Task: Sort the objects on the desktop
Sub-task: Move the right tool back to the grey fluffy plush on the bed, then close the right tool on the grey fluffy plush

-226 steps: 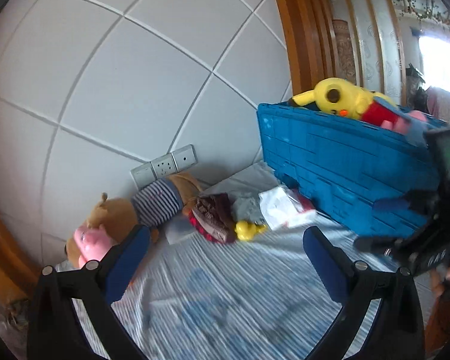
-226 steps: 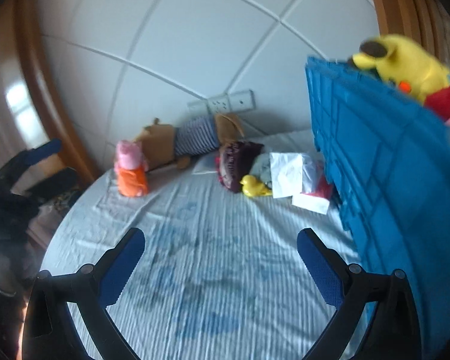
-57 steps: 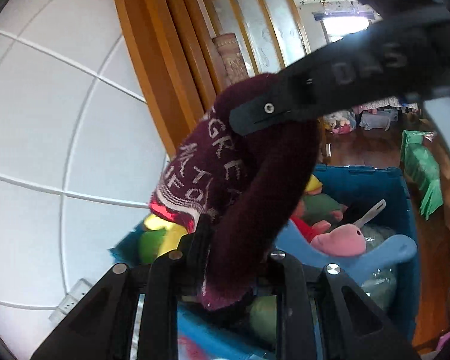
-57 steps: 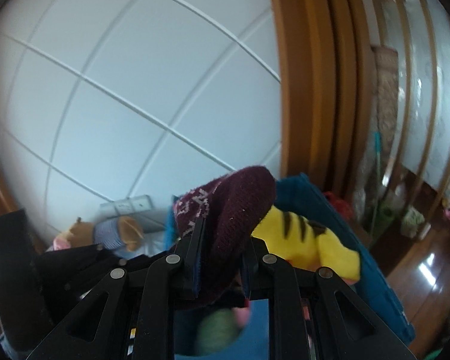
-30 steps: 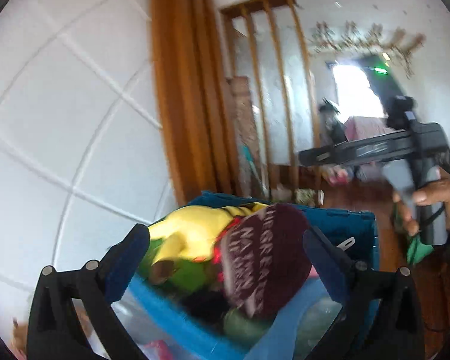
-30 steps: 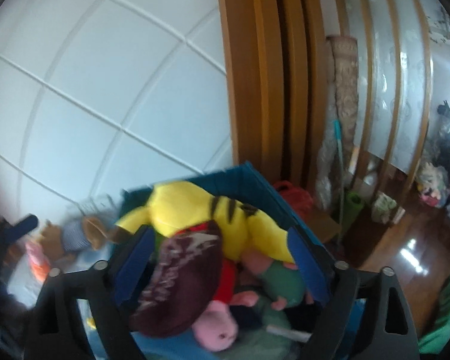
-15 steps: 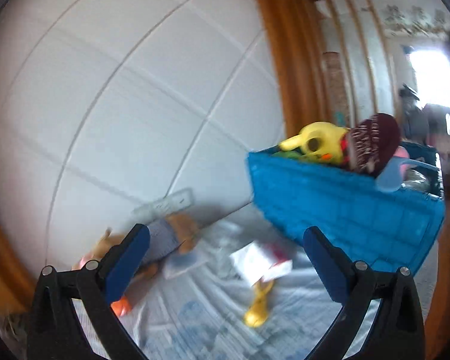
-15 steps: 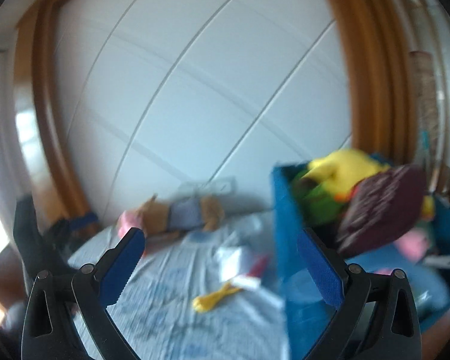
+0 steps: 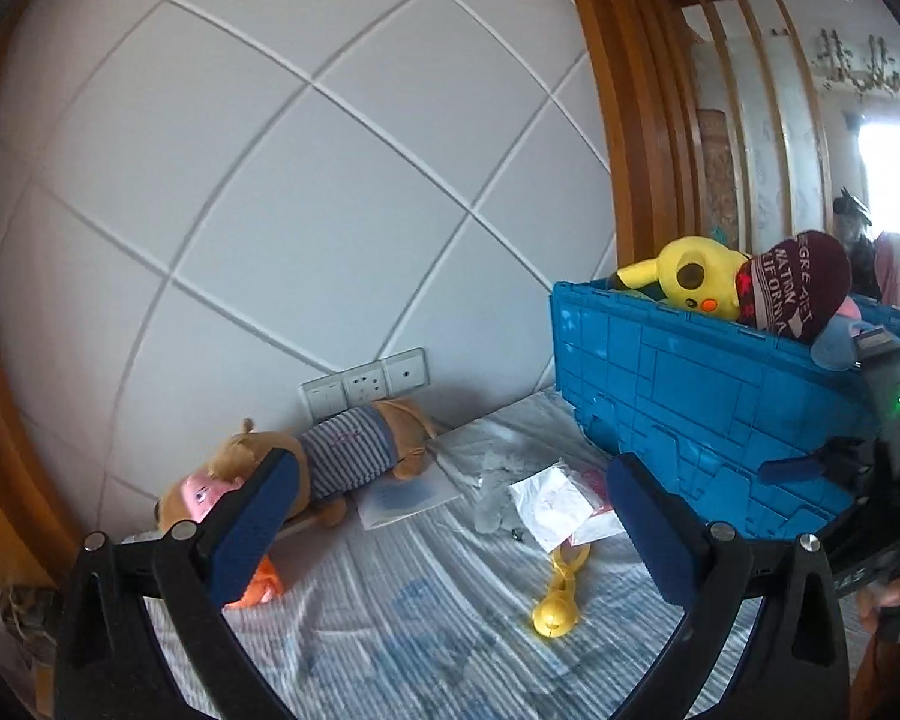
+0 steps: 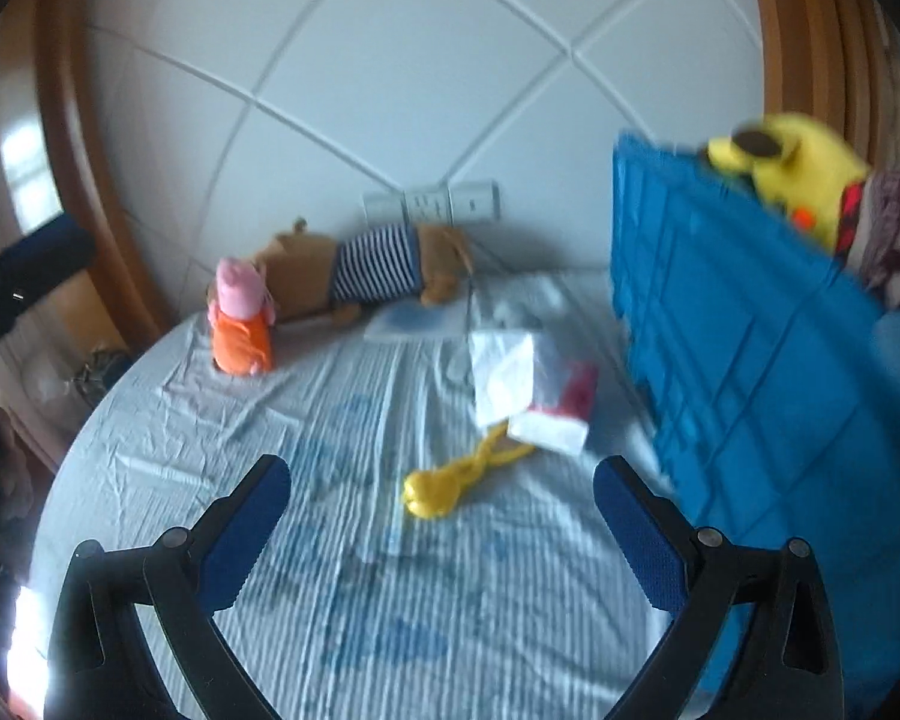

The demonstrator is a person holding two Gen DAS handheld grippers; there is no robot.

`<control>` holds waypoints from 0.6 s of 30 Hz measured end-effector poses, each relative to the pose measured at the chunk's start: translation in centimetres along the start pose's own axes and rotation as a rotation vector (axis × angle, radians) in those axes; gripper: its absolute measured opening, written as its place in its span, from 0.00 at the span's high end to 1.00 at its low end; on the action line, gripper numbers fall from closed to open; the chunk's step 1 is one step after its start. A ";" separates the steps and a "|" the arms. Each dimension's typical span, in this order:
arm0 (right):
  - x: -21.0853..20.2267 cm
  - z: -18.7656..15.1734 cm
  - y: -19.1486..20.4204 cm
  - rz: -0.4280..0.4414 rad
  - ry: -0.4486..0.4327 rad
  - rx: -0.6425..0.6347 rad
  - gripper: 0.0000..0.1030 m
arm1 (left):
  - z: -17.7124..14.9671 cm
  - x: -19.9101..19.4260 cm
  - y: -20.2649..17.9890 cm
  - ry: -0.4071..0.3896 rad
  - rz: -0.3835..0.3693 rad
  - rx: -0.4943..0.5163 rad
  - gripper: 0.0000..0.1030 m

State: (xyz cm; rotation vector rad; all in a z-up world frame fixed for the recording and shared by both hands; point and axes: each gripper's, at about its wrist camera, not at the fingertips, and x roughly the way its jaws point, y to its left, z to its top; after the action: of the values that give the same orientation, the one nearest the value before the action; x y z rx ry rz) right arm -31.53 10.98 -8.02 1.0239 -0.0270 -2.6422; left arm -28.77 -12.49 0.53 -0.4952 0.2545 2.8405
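Two fisheye views look along two hand-held grippers over a surface covered with a wrinkled pale blue striped cloth (image 10: 486, 588), backed by a white panelled wall. The left gripper (image 9: 444, 516) has its blue-padded jaws spread wide and released, with nothing between them. The right gripper (image 10: 441, 531) likewise has its jaws fully apart and empty. In the right wrist view, a small yellow plastic toy with a loop handle (image 10: 444, 483) lies on the cloth just beyond the jaws, at about twelve o'clock. Touching its loop end, toward one o'clock, sits a white and red paper packet (image 10: 534, 396). At about eleven o'clock stands a pink plush pig in an orange dress (image 10: 240, 324), and behind it lies a brown plush animal in a striped blue and white shirt (image 10: 366, 267), close against the wall beneath a row of white wall sockets (image 10: 432, 201). A flat pale blue sheet (image 10: 414, 321) rests just in front of the brown plush. At three o'clock a tall blue plastic crate (image 10: 744, 354) rises, heaped with toys: a yellow plush character (image 9: 690, 279) and a maroon knitted hat with white lettering (image 9: 795, 294) sit on top, side by side and touching.
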 end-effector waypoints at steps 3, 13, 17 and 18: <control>2.6 1.4 -1.1 -0.025 0.030 0.012 0.00 | 0.4 3.4 -0.5 0.031 -0.010 0.002 0.00; 14.9 13.2 -5.9 -0.123 0.146 0.151 0.01 | -4.4 19.2 -1.3 0.260 -0.048 0.087 0.00; 23.3 16.2 -5.9 -0.143 0.252 0.142 0.01 | -6.1 25.3 -1.2 0.317 -0.088 0.103 0.00; 25.5 16.6 -6.0 -0.146 0.282 0.134 0.01 | -6.3 26.7 -1.0 0.315 -0.100 0.093 0.00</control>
State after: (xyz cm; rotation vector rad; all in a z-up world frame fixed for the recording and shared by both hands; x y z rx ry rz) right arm -61.98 7.82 -13.09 1.4876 -0.0705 -2.6249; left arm -50.87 -7.29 -14.87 -0.9087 0.4044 2.6308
